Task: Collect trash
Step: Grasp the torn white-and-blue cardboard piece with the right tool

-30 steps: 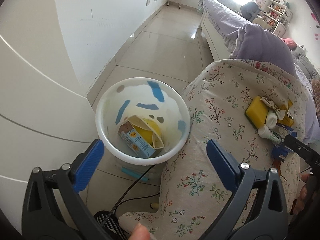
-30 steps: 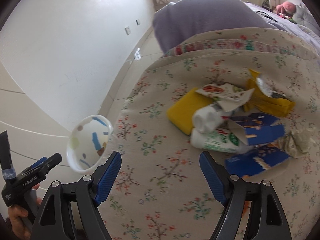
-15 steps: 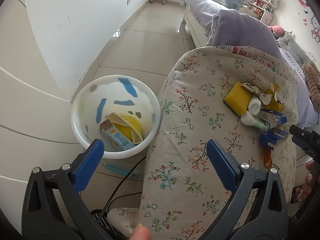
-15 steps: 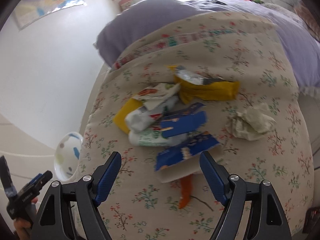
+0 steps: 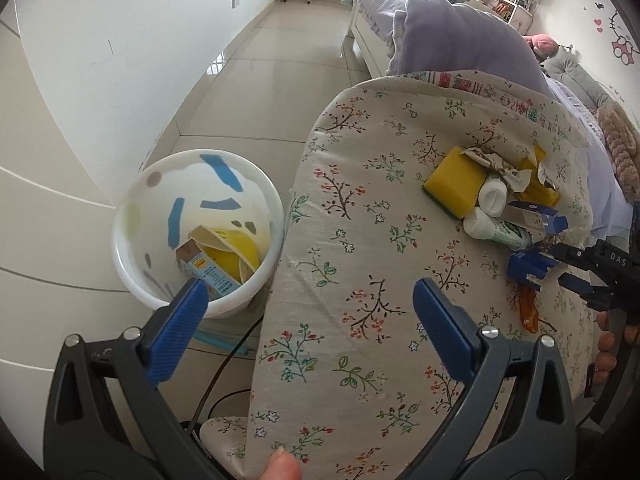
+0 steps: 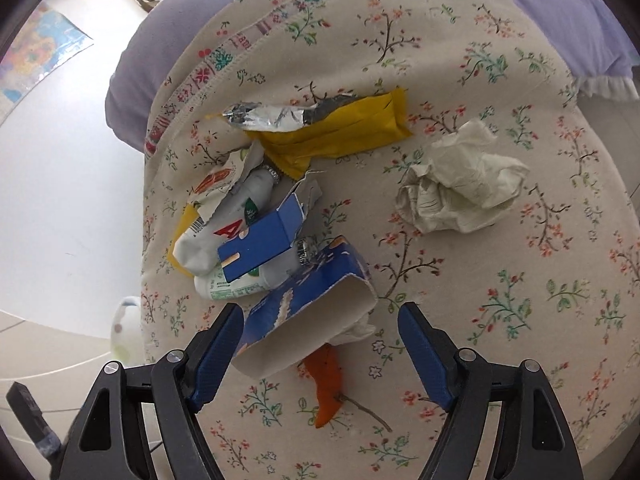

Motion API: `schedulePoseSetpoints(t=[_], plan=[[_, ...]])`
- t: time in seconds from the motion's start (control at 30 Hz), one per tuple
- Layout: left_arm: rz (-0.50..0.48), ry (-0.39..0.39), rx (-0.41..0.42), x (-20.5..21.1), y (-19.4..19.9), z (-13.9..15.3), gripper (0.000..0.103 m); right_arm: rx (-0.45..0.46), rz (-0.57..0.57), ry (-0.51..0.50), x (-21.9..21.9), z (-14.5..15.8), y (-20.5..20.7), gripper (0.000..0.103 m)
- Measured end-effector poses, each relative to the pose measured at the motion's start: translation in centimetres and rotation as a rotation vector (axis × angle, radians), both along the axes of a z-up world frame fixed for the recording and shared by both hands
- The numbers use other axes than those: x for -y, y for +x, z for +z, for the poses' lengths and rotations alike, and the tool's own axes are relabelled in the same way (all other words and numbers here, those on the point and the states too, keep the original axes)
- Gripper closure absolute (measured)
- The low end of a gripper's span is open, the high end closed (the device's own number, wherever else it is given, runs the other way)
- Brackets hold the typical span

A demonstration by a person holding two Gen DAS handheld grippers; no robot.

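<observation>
A pile of trash lies on the floral-covered surface [image 6: 500,280]: a torn blue carton [image 6: 308,308], a smaller blue box [image 6: 260,246], two white tubes [image 6: 224,232], a yellow wrapper [image 6: 340,128], a crumpled tissue [image 6: 460,188] and an orange scrap [image 6: 328,384]. My right gripper [image 6: 320,344] is open and hovers right over the torn blue carton, its jaws on either side. My left gripper [image 5: 308,320] is open and empty, above the surface's near edge, beside the white bin [image 5: 132,256], which holds a carton and a yellow wrapper. The right gripper also shows in the left wrist view [image 5: 576,268].
The bin stands on the tiled floor [image 5: 272,72] next to a white wall [image 5: 100,40]. A black cable [image 5: 224,364] runs on the floor below it. A purple pillow [image 5: 460,40] lies behind the trash pile. A yellow sponge [image 5: 452,184] sits in the pile.
My right gripper has moved forward and down over the pile, so the torn blue carton now lies between its jaws. My left gripper has swung right, away from the bin.
</observation>
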State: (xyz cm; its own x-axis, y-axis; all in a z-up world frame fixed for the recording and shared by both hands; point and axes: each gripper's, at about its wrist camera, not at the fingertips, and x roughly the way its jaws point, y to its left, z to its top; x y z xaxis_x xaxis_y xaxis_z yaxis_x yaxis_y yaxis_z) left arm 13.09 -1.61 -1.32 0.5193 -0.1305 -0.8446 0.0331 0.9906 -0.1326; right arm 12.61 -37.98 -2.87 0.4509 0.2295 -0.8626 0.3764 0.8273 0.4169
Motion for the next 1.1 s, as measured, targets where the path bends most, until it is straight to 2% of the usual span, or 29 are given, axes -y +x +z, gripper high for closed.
schedulePoseSetpoints(t=[0.07,0.13,0.17,0.23,0.33,0.53,0.7,0.77,1.1], plan=[[-0.006,-0.003,-0.003,0.5,0.1,-0.1,0.001,-0.002,0.011,0.023,-0.1,-0.5,0.2,0.037],[-0.015,-0.006,-0.006,1.1,0.2,-0.2,0.001,-0.005,0.020,0.039,-0.2,-0.9,0.4,0.058],[-0.020,-0.007,-0.007,1.4,0.3,-0.3,0.001,-0.006,0.030,0.049,-0.2,-1.1,0.5,0.065],[-0.032,-0.010,-0.009,2.2,0.4,-0.3,0.001,0.005,0.039,0.076,-0.4,-1.2,0.5,0.075],[-0.056,-0.015,-0.007,3.5,0.6,-0.3,0.001,0.037,0.040,0.070,-0.1,-0.1,-0.1,0.082],[-0.127,-0.024,0.010,7.2,1.0,0.0,0.001,0.121,0.041,-0.006,1.6,3.0,-2.1,0.084],[-0.203,-0.017,0.043,11.4,0.9,0.3,0.001,0.154,0.010,-0.156,3.7,5.0,-4.1,0.084],[-0.228,-0.029,0.045,13.3,0.8,0.2,0.001,0.157,-0.002,-0.187,4.6,5.2,-4.6,0.084],[-0.261,-0.058,0.131,20.5,0.5,-0.4,0.003,0.124,-0.042,-0.212,8.8,4.8,-6.1,0.084]])
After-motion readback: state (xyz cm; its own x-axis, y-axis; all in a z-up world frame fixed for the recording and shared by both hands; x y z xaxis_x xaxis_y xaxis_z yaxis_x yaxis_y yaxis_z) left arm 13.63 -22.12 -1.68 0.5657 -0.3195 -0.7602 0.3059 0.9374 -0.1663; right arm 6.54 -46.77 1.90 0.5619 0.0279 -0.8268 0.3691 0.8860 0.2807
